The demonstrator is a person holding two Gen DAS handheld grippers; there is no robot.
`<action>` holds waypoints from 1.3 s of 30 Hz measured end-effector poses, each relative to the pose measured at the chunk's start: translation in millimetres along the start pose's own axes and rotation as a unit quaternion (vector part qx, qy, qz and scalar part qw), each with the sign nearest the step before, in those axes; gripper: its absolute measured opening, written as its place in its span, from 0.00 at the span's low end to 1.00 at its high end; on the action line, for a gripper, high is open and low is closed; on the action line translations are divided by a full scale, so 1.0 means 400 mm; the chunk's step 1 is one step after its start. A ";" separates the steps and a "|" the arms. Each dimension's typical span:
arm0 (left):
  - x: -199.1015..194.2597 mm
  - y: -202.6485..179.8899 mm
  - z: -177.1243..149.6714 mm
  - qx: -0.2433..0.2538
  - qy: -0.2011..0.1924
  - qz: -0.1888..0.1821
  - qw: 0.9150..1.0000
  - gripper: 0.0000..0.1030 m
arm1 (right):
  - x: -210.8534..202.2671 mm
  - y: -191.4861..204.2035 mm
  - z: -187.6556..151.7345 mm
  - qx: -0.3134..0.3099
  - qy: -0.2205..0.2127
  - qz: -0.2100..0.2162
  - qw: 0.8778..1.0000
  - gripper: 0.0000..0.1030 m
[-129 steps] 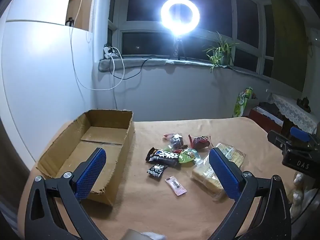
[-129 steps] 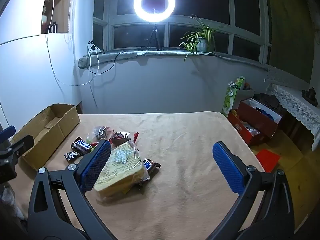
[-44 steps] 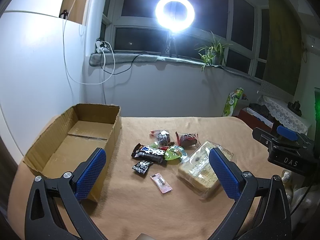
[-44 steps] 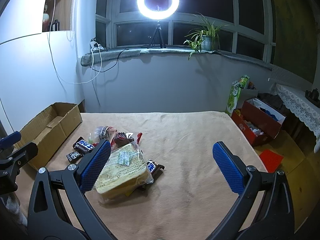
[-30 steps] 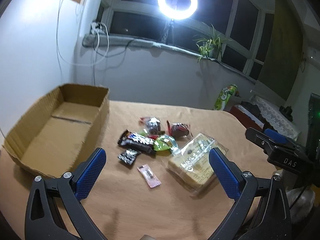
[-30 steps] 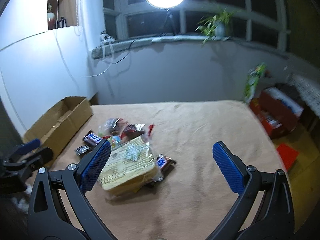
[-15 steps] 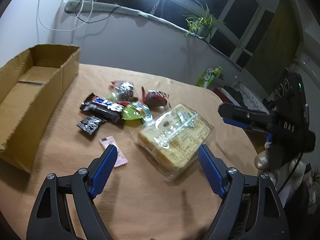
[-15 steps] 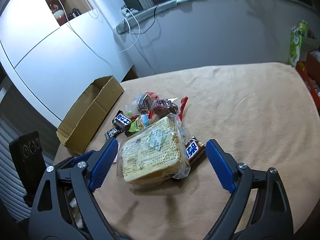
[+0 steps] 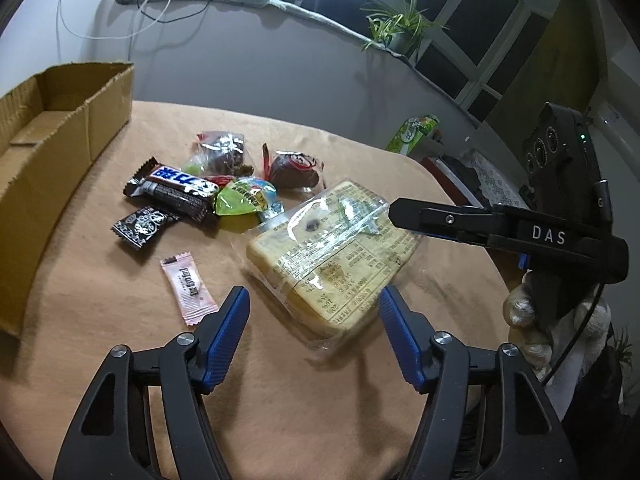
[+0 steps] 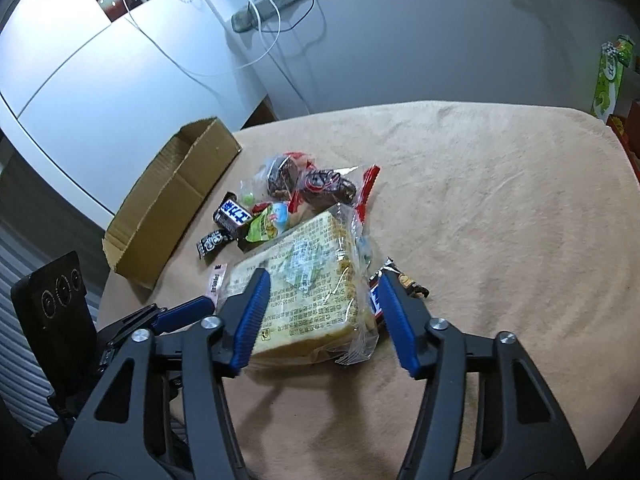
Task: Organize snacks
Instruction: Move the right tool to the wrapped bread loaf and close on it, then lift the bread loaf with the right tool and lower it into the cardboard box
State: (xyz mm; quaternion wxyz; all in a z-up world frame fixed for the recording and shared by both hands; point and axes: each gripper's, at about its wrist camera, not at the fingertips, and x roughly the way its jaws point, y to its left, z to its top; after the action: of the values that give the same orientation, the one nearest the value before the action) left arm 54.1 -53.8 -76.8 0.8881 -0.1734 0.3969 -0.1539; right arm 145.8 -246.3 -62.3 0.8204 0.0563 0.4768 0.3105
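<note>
Now both half-closing claws, left claw (image 9: 314, 334) and right claw (image 10: 324, 316), are held empty beside the bread pack (image 9: 332, 252), likely to lift it together toward the box (image 9: 52, 152).

One bread pack (image 9: 332, 256), one cardboard box (image 9: 52, 152), seven small wrapped snacks (image 9: 176, 188).

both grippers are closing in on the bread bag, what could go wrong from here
Both jaws have just been closing, with nothing gripped yet.

1. The left gripper and right gripper converge on the same bread bag and could collide.
2. The bag's loose clear wrapper may slip or tear if only the film is pinched.
3. A chocolate bar lies tucked against the bag and could be dragged along.
</note>
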 end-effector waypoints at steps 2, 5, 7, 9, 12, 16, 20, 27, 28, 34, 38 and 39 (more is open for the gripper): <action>0.013 -0.002 0.001 -0.001 0.004 0.000 1.000 0.61 | 0.011 0.001 -0.002 -0.002 0.012 0.005 1.000 0.45; 0.027 -0.008 0.003 0.005 0.007 -0.004 1.000 0.56 | 0.023 0.004 -0.001 -0.008 0.021 0.002 1.000 0.45; 0.031 -0.012 0.001 0.010 0.006 -0.001 1.000 0.55 | 0.023 0.001 0.000 -0.005 0.024 0.004 1.000 0.44; 0.032 -0.016 0.002 0.011 0.002 0.002 1.000 0.54 | 0.023 0.000 0.000 -0.004 0.025 0.005 1.000 0.43; 0.028 -0.017 0.002 0.015 -0.003 0.005 1.000 0.54 | 0.021 0.004 -0.005 -0.004 0.029 0.007 1.000 0.42; 0.013 -0.024 0.001 0.022 -0.013 0.005 1.000 0.54 | 0.014 0.020 -0.009 -0.009 0.026 0.008 1.000 0.42; 0.023 -0.013 -0.002 0.027 -0.009 0.016 0.999 0.54 | 0.029 0.027 -0.015 -0.012 0.039 -0.003 0.999 0.40; 0.034 0.006 -0.003 0.015 0.001 0.005 1.000 0.56 | 0.032 0.026 -0.020 -0.012 0.040 -0.007 0.999 0.39; 0.035 0.002 -0.004 0.018 -0.001 0.005 1.000 0.56 | 0.030 0.029 -0.021 -0.014 0.039 -0.009 0.999 0.39; 0.021 0.002 0.002 0.009 -0.007 -0.005 1.000 0.56 | 0.013 0.043 -0.022 -0.014 0.033 -0.003 0.999 0.39; -0.015 -0.009 0.008 0.019 -0.028 0.002 0.999 0.56 | -0.013 0.064 -0.010 -0.015 0.020 0.004 1.000 0.39; -0.027 -0.010 0.011 0.019 -0.035 0.002 0.999 0.56 | -0.022 0.074 -0.004 -0.019 0.016 0.007 1.000 0.39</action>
State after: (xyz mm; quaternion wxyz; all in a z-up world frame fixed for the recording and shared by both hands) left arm 50.0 -52.1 -65.3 0.9050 -0.1605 0.3629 -0.1533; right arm 128.0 -227.6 -45.1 0.8115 0.0392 0.4836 0.3255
